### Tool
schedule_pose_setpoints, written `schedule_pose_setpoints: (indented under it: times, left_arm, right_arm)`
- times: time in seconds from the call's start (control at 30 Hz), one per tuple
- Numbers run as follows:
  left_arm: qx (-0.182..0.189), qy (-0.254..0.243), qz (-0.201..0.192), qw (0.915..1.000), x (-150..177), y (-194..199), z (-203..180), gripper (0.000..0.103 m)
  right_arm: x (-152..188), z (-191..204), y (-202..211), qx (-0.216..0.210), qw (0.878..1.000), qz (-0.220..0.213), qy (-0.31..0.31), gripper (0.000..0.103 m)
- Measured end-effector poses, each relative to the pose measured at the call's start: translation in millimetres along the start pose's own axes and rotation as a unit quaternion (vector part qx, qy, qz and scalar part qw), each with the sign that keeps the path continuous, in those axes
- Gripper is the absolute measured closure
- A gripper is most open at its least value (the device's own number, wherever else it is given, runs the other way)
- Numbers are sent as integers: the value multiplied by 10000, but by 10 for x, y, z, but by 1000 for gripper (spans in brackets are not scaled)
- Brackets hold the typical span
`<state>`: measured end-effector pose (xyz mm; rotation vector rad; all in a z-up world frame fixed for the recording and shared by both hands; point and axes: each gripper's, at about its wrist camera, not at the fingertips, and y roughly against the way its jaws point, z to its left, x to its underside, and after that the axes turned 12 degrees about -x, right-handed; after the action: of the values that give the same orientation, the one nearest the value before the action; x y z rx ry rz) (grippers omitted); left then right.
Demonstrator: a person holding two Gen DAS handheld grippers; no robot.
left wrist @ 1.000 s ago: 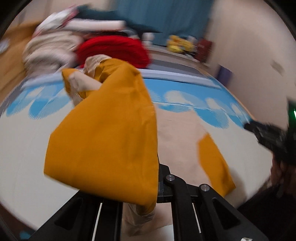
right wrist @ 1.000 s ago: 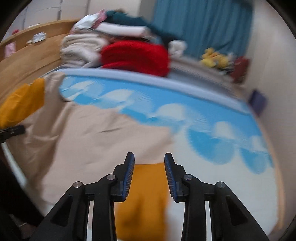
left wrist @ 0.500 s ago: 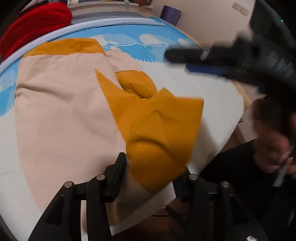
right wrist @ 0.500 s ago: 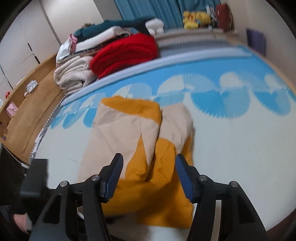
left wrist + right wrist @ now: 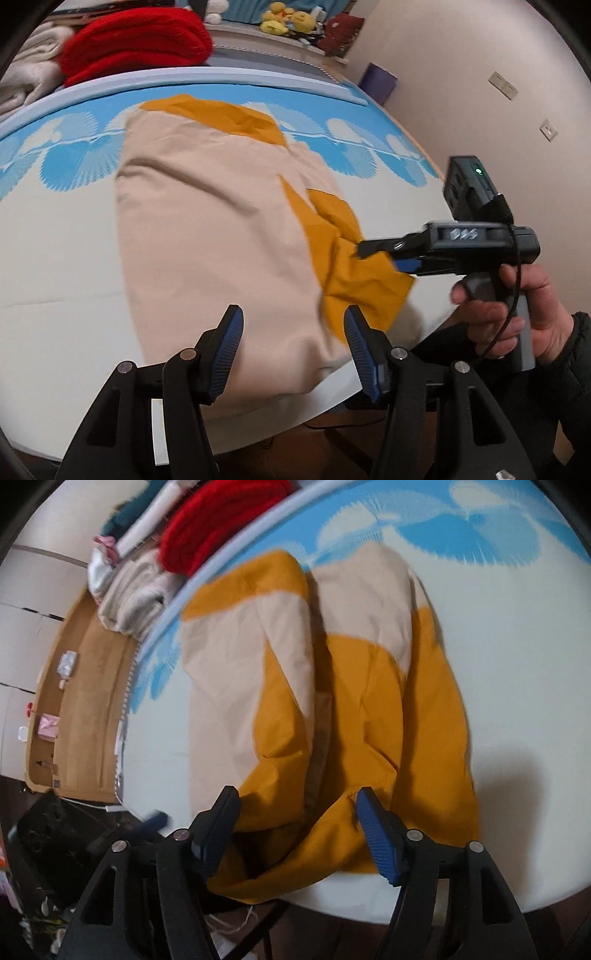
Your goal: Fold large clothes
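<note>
Bedroom setting: blue-and-white patterned bed point(image 5: 55, 229) carrying a beige and mustard garment point(image 5: 207, 229), partly folded, mustard sleeve point(image 5: 388, 709) laid across near the bed's edge, red knit point(image 5: 136, 40) stacked behind. Left claw point(image 5: 291, 354) spread, gripping nothing, over the near hem; right claw point(image 5: 295, 830) likewise spread, above the sleeve end. Likely risk: overhanging hem sliding off the bed, or a single-layer pinch undoing the fold.

1. My work surface: bed point(image 5: 55, 258), white sheet w/ blue fan print along far edge.
2. Beige-and-mustard garment point(image 5: 207, 229) lies flat on it, near edge hanging over bed side.
3. Folded pile at far end, incl. red knit point(image 5: 136, 40), cream blankets point(image 5: 133, 594).
</note>
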<state>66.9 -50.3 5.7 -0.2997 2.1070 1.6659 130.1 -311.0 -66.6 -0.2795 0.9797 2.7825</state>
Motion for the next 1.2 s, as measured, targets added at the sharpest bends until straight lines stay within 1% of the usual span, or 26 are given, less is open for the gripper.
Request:
schedule_pose_setpoints:
  times: [0.03, 0.13, 0.2, 0.23, 0.3, 0.37, 0.43, 0.5, 0.6, 0.73, 0.8, 0.83, 0.9, 0.97, 1.03, 1.07, 1.1, 1.13, 1.17, 1.2]
  left_arm:
    - [-55, 64, 6, 10000, -1, 2, 52, 50]
    - [-191, 111, -28, 9998, -10, 5, 114, 50]
    - [-221, 134, -58, 9996, -4, 43, 184, 50]
    - [-228, 141, -70, 9996, 11, 64, 211, 50]
    - [-296, 151, -84, 9994, 5, 69, 243, 50]
    - [-444, 188, -55, 9988, 9, 53, 280, 50]
    - [-602, 299, 9, 9977, 5, 9, 326, 50]
    - [-677, 402, 47, 9969, -1, -20, 366, 50]
    - [-786, 536, 78, 9954, -30, -57, 408, 50]
    - [-818, 536, 149, 9951, -40, -107, 400, 50]
    - [-854, 481, 163, 9950, -45, -129, 376, 50]
    - [-866, 473, 160, 9950, -49, -136, 372, 50]
    - [-862, 493, 161, 9949, -49, -134, 380, 50]
    - [-890, 518, 171, 9945, -40, -138, 395, 50]
    - [-928, 534, 206, 9940, -29, -152, 410, 50]
    - [-943, 534, 212, 9939, -26, -154, 412, 50]
    - [-969, 525, 205, 9937, -26, -157, 413, 50]
    - [-990, 515, 188, 9936, -29, -156, 411, 50]
    - [-994, 518, 163, 9936, -33, -150, 412, 50]
    - [-972, 544, 128, 9937, -41, -140, 414, 50]
  right_arm:
    - [-7, -54, -12, -135, 9997, 46, -180, 36]
    - [-51, -127, 121, -526, 9968, -226, -551, 36]
    - [-54, -128, 165, -637, 9957, -297, -608, 35]
    - [-59, -121, 153, -611, 9960, -255, -597, 35]
    - [-27, -59, 79, -297, 9986, -33, -430, 34]
    - [18, -23, -94, 150, 9991, 326, -203, 34]
    - [42, 13, -202, 666, 9965, 497, 73, 34]
    - [63, 60, -296, 1269, 9892, 581, 441, 34]
    - [55, 32, -330, 1438, 9870, 578, 427, 34]
    - [20, 10, -210, 1598, 9859, 359, 359, 34]
    - [8, -27, -179, 1554, 9868, 350, 309, 34]
    - [-2, -54, -201, 1497, 9875, 431, 242, 34]
    - [4, -160, -324, 1170, 9902, 757, -79, 34]
    - [16, -283, -438, 889, 9908, 976, -281, 34]
    - [63, -322, -486, 944, 9900, 1007, -288, 34]
    - [47, -300, -501, 1008, 9896, 993, -251, 39]
    - [49, -270, -510, 1007, 9902, 949, -202, 59]
    - [45, -207, -509, 950, 9915, 883, -98, 72]
    - [38, -138, -482, 864, 9931, 786, 46, 89]
    - [49, -93, -452, 807, 9941, 706, 140, 93]
